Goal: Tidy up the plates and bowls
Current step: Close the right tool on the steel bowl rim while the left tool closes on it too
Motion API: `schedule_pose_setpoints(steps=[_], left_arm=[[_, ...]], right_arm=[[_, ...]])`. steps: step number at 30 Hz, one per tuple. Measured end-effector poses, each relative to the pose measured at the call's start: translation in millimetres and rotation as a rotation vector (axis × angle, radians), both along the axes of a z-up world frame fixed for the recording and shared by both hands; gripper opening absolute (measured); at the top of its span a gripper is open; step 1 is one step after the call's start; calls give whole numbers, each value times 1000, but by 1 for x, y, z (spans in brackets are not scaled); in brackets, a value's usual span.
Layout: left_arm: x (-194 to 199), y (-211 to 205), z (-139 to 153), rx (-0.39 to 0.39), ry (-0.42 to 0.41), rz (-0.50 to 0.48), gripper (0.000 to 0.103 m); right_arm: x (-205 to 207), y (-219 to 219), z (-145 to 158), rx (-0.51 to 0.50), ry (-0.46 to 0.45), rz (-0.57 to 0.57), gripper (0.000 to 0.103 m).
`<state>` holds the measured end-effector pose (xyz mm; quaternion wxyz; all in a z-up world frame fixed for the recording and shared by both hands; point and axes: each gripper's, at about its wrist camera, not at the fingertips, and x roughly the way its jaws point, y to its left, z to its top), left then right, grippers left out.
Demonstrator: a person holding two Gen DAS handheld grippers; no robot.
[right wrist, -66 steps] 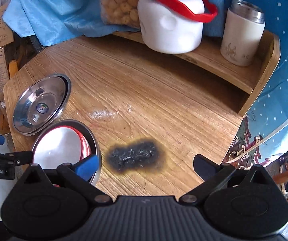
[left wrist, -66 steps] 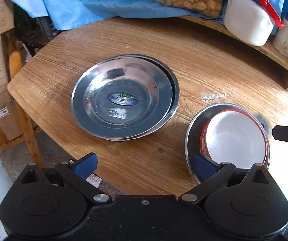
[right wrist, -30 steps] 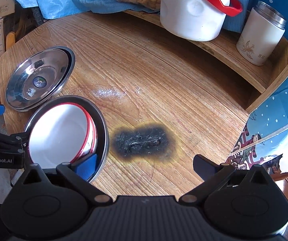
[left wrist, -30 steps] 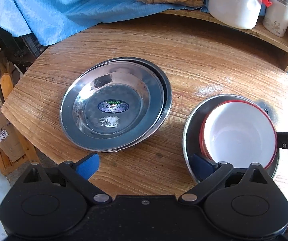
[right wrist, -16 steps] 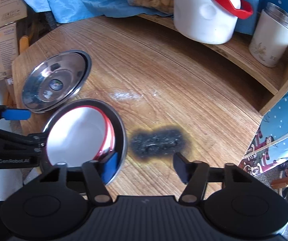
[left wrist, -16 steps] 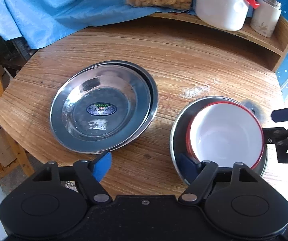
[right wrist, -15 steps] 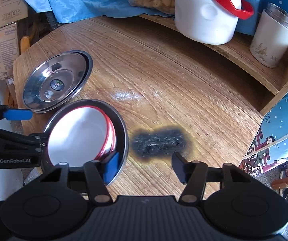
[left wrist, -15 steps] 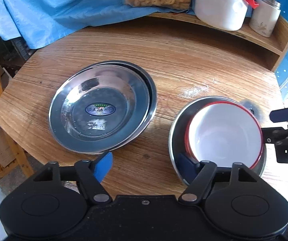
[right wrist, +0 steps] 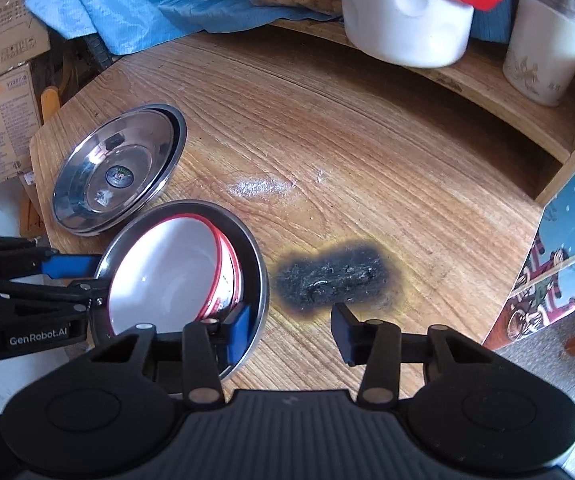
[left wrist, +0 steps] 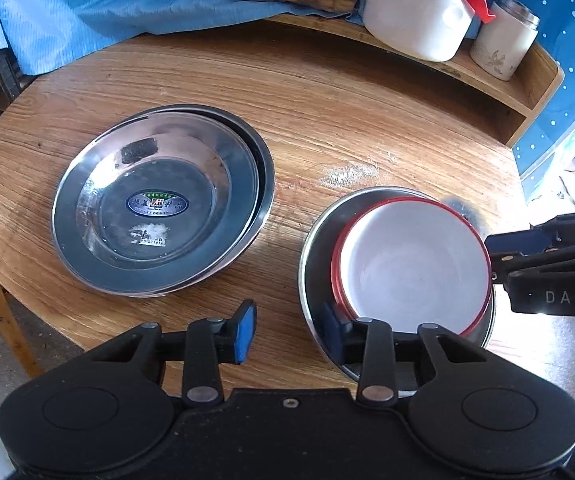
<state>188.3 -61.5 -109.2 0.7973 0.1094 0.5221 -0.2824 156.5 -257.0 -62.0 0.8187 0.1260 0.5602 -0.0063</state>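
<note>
"GenRobot.AI" on left tongs (right wrist: pixel 83 276), "DAS" on right tongs (left wrist: pixel 499 250).

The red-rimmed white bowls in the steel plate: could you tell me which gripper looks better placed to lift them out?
Probably the left gripper: its right finger is inside the steel plate, beside the red-rimmed white bowls. The right gripper has one finger in the plate too, but mostly faces the burn mark.

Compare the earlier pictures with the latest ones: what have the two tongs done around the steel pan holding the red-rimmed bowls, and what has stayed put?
Both tongs have narrowed and closed in on the steel pan: the left tongs straddle its near-left rim, the right tongs its right rim. Neither visibly grips yet. The red-rimmed bowls, the stacked steel plates and the table stayed as they were.
</note>
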Motion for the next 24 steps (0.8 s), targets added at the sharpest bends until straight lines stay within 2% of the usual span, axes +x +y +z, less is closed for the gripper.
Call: schedule_pose_setpoints(steps=[2,7,9,11,13,17,19,24], left_arm=[[3,3,-2,-20,22,19,39],[8,6,-4,-45,57,31,40],[12,9,-6,-50,80,48,45],[16,12,-8,-63,109,62,45],[17,12,-8,-77,124,59,39],[14,3,-6,-96,122,-16,13],[12,-2,-5,-70,98,-42,13],[14,1,-7,-98,114,-39,13]], right_arm=[[0,-3,-2,33,5,-21,46],[2,-4,-3,92,-2,-24,24],[3,-2,-2,104,-8,-20,13],[4,0,-2,113,-7,-23,10],[4,-1,-3,121,-4,-36,9],[4,-5,-4,148,-1,-71,9],[4,-5,-5,148,-5,-81,9],[1,-8,-6,162,1,-115,9]])
